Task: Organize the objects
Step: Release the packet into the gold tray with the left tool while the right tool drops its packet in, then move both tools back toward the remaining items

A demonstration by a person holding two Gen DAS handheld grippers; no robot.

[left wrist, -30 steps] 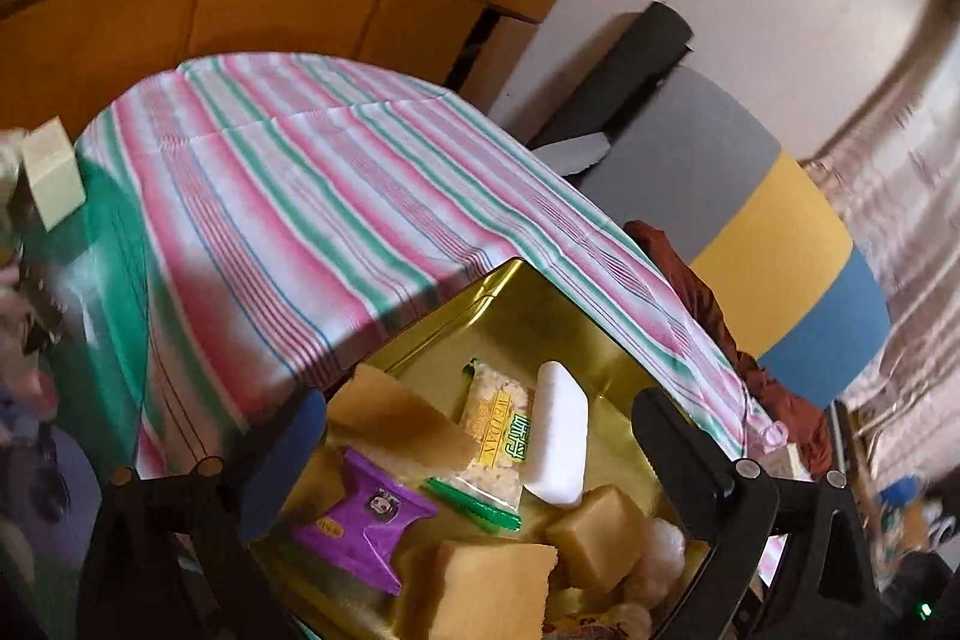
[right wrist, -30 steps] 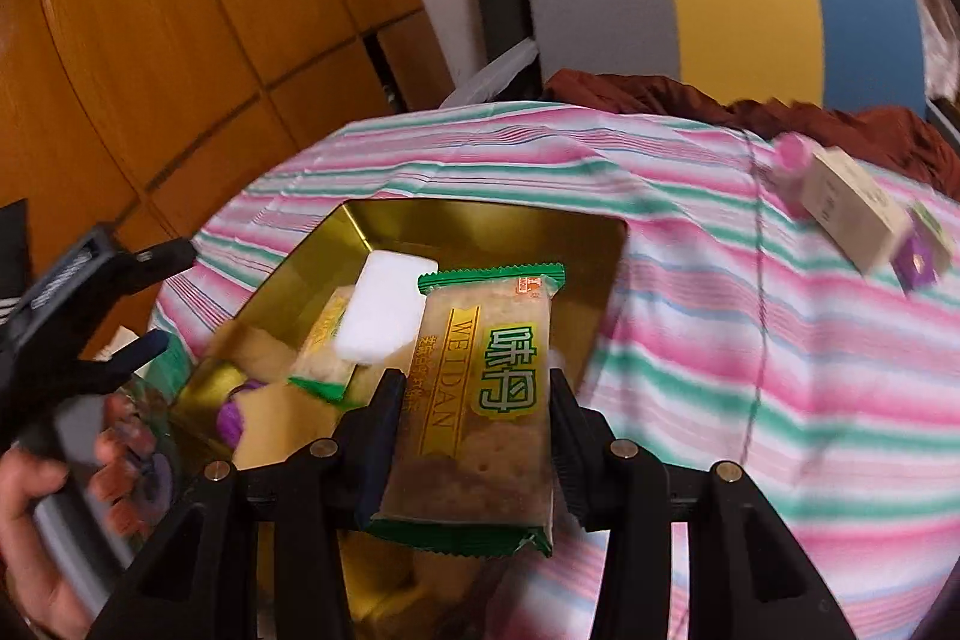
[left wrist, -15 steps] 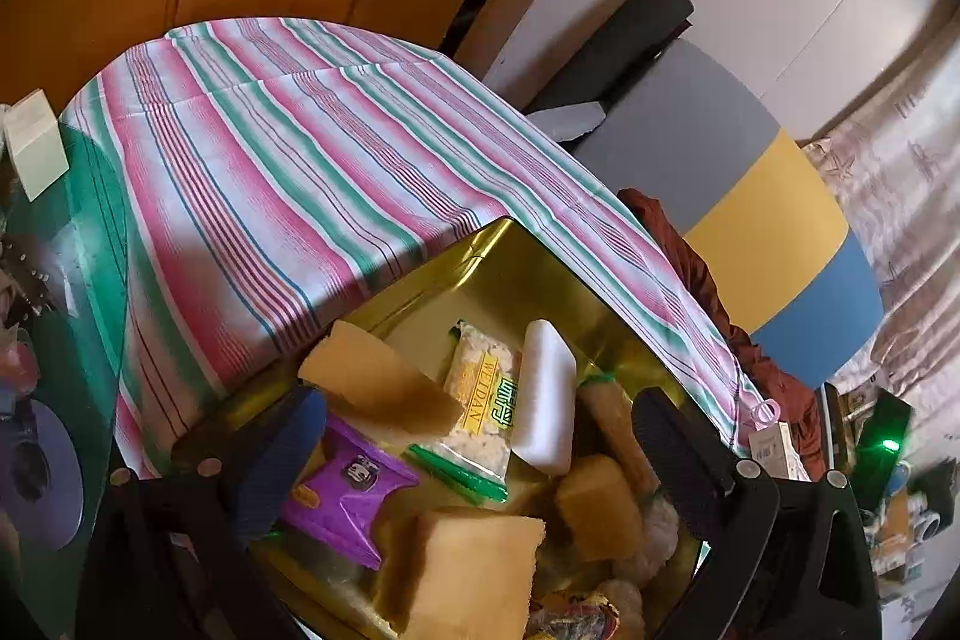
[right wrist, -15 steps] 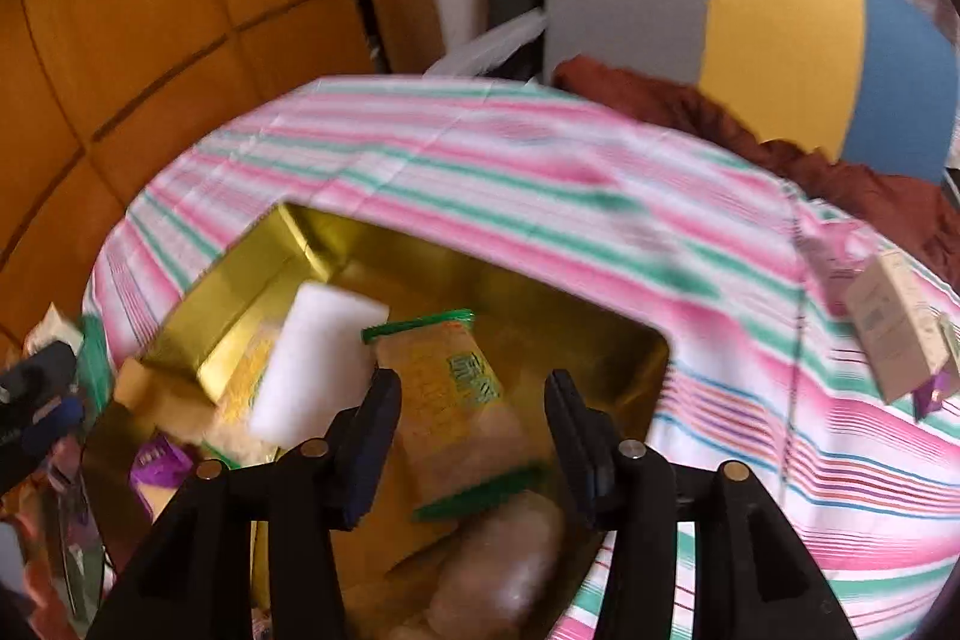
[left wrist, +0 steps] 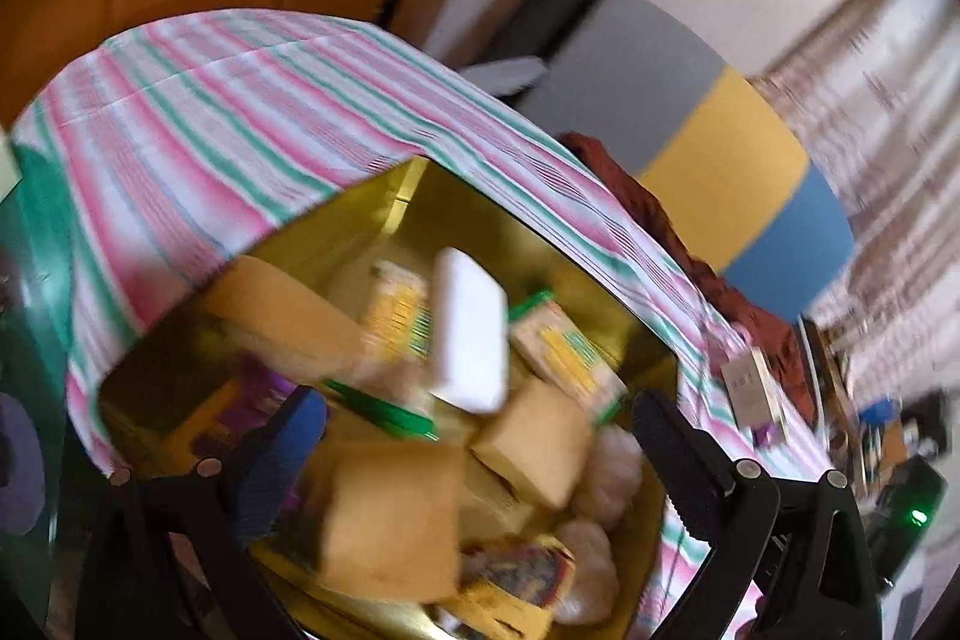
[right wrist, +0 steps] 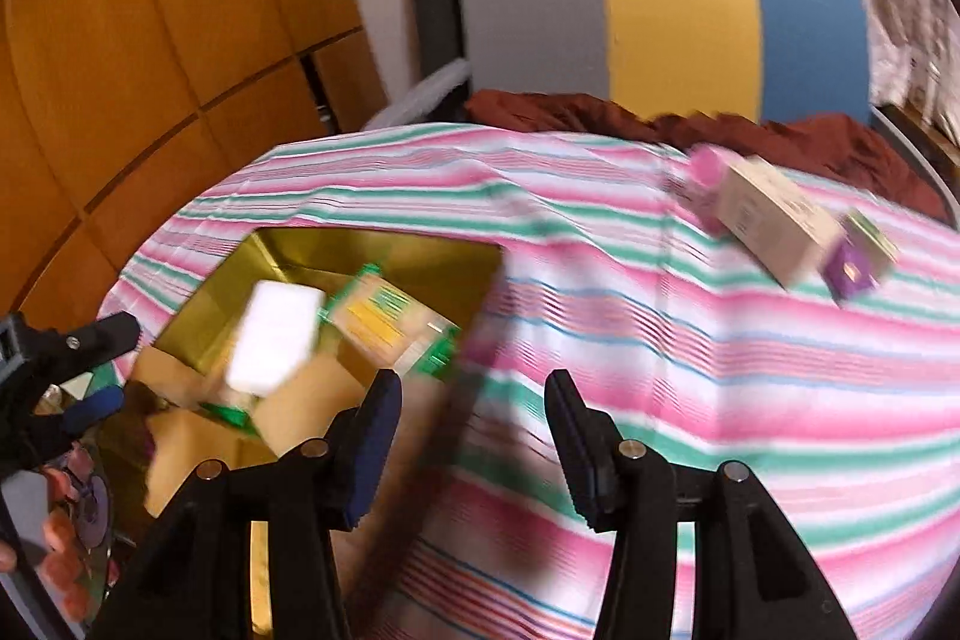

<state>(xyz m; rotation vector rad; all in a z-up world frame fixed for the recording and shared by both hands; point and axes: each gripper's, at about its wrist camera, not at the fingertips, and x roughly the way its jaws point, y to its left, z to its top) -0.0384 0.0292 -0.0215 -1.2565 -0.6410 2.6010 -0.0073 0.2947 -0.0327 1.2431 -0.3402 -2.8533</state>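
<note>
A gold tin (left wrist: 414, 196) sits on the striped tablecloth, full of snacks: a white bar (left wrist: 471, 331), yellow cracker packets (left wrist: 567, 352), tan boxes (left wrist: 390, 514) and a purple wrapper. My left gripper (left wrist: 474, 436) is open and empty just over the tin's near side. In the right wrist view the tin (right wrist: 366, 250) lies at the left, with the dropped cracker packet (right wrist: 390, 325) inside. My right gripper (right wrist: 471, 427) is open and empty over the cloth beside the tin. A beige box (right wrist: 774, 220) and a purple box (right wrist: 855, 262) lie at the far right.
The striped tablecloth (right wrist: 660, 340) covers the table. A grey, yellow and blue chair back (right wrist: 666, 16) with a brown cloth stands behind it. Wooden panels (right wrist: 150, 40) are at the left. The left gripper (right wrist: 66, 376) shows at the left edge.
My right gripper opened and let the cracker packet drop into the tin, then swung right over the cloth. My left gripper shifted slightly over the tin.
</note>
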